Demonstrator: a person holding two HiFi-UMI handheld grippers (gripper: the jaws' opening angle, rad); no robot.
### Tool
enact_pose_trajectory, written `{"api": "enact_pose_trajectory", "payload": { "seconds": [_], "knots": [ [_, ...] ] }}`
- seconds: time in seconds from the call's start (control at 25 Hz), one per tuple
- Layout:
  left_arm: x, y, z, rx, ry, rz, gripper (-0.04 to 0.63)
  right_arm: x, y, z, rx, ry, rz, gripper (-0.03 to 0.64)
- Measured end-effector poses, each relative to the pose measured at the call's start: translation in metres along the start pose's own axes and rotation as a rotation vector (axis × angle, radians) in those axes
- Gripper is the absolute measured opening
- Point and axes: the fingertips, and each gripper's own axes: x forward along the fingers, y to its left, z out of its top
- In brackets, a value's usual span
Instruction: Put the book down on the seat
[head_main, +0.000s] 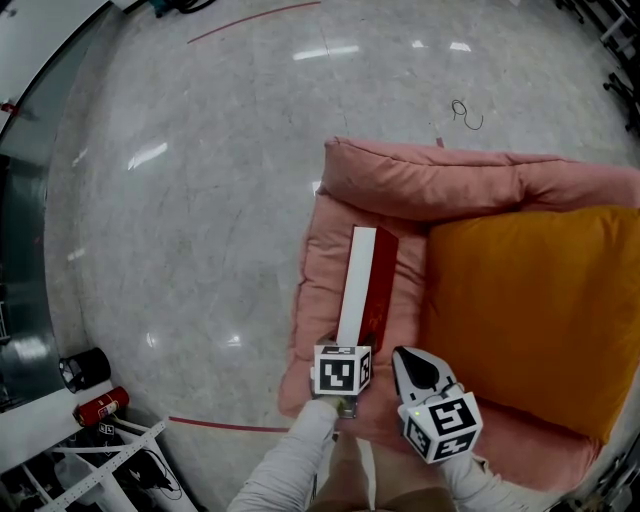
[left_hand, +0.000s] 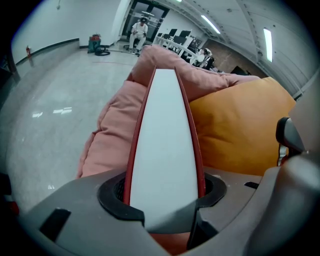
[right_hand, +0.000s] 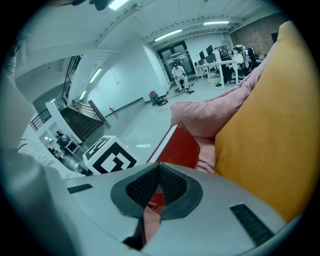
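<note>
While left tongs (head_main: 350, 343) clamp the book (head_main: 366, 285) on edge over the seat (head_main: 320, 255), right tongs (head_main: 409, 364) hover clenched.

The book (head_main: 366, 285) is over the seat (head_main: 420, 180), just left of the cushion (head_main: 530, 300). My left hand-held gripper (head_main: 352, 345) is at its near end, my right hand-held gripper (head_main: 412, 365) just beside it.

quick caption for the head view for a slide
Left gripper holds a red book on edge over the pink seat, beside an orange cushion; right gripper shut alongside.
</note>
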Motion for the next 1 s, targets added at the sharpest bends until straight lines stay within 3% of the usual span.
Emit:
{"api": "enact_pose_trajectory", "payload": {
  "seconds": [0.16, 0.24, 0.4, 0.64, 1.0],
  "knots": [
    [-0.002, 0.006, -0.002, 0.029, 0.017, 0.033, 0.260, 0.000, 0.002, 0.001, -0.003, 0.001, 0.001, 0.005],
    [-0.006, 0.011, -0.005, 0.041, 0.021, 0.055, 0.302, -0.002, 0.005, 0.002, -0.006, -0.002, 0.002, 0.005],
    [-0.022, 0.028, -0.006, 0.014, -0.008, 0.097, 0.342, -0.004, 0.012, 0.003, -0.015, -0.008, 0.005, 0.005],
    [-0.051, 0.052, -0.008, -0.019, -0.065, 0.169, 0.350, -0.009, 0.028, 0.000, -0.031, -0.005, 0.021, 0.005],
    [-0.084, 0.039, -0.015, 0.006, -0.117, 0.143, 0.326, -0.022, 0.050, 0.002, -0.059, -0.033, 0.025, 0.005]
  ]
}}
